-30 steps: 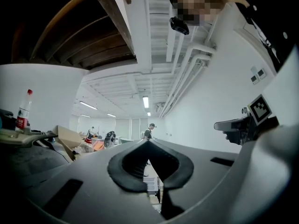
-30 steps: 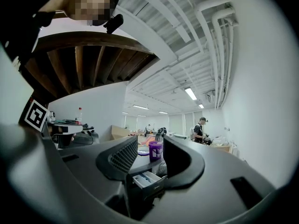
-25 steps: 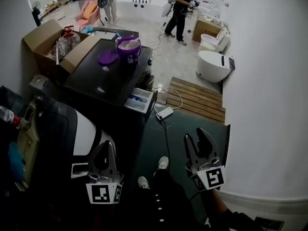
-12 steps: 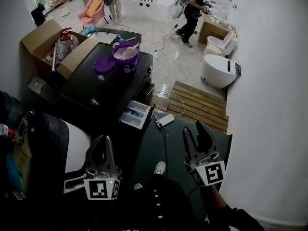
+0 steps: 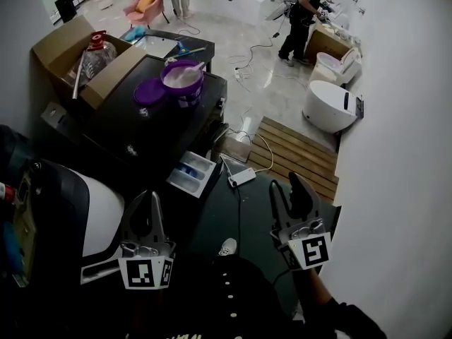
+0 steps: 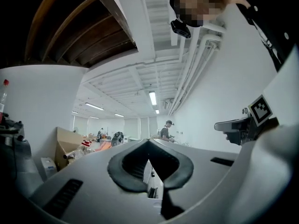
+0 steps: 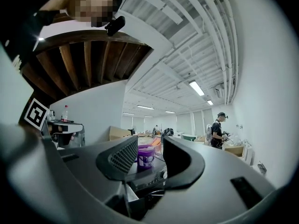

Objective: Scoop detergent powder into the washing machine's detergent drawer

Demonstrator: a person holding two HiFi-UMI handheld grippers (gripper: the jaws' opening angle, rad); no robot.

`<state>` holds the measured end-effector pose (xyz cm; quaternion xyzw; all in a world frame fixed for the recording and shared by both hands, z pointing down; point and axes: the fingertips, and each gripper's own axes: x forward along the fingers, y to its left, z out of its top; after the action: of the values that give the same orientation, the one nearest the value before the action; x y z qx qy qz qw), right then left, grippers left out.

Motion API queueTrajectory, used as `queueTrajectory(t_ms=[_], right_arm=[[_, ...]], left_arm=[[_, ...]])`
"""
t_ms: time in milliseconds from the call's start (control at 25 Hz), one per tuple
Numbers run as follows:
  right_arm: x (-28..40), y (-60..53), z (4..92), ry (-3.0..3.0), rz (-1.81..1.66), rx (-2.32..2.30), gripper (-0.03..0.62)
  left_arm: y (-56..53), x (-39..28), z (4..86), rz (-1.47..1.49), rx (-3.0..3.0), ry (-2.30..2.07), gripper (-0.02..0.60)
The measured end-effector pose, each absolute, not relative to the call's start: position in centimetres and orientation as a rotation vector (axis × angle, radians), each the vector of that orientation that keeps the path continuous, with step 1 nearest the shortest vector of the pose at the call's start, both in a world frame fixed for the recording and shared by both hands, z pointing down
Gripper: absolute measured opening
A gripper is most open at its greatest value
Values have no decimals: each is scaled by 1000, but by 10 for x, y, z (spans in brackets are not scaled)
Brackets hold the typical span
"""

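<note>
Pointing both toward the detergent drawer (image 5: 192, 173), we hold the left gripper (image 5: 147, 200) fingers clenched on nothing, the right gripper (image 5: 285, 184) fingers released.

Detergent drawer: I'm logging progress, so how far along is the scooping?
Done: the white detergent drawer is pulled open, and the round purple lid lies beside the purple powder tub. In hand: nothing; the left gripper is shut, the right gripper open, both empty. Left: seemingly all the scooping.

Probably a staged testing hall: toilet (image 5: 321, 108), bathtub (image 5: 233, 6) and washing machine (image 5: 152, 126) share one open floor (image 5: 272, 83).
</note>
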<state>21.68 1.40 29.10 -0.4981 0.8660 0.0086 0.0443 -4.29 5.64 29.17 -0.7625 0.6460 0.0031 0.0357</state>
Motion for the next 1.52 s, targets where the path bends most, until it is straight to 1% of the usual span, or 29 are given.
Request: queueTrajectory(t_ms=[160, 400, 680, 880, 1160, 1520], right_arm=[[217, -7, 300, 2669, -14, -1535, 169], [202, -42, 306, 2682, -24, -1524, 169], [178, -85, 293, 2677, 23, -1527, 164], [151, -117, 289, 2689, 29, -1506, 164], [104, -151, 303, 2853, -9, -1353, 165], [83, -201, 332, 3072, 54, -1202, 166]], left_arm=[[45, -41, 299, -19, -2338, 2017, 14], [9, -55, 307, -22, -2337, 2037, 14], [-38, -71, 296, 21, -2359, 1983, 14], [-66, -94, 296, 38, -2357, 1989, 14], [-93, -125, 297, 45, -2380, 1970, 14], [-112, -137, 313, 10, -2353, 2032, 14]])
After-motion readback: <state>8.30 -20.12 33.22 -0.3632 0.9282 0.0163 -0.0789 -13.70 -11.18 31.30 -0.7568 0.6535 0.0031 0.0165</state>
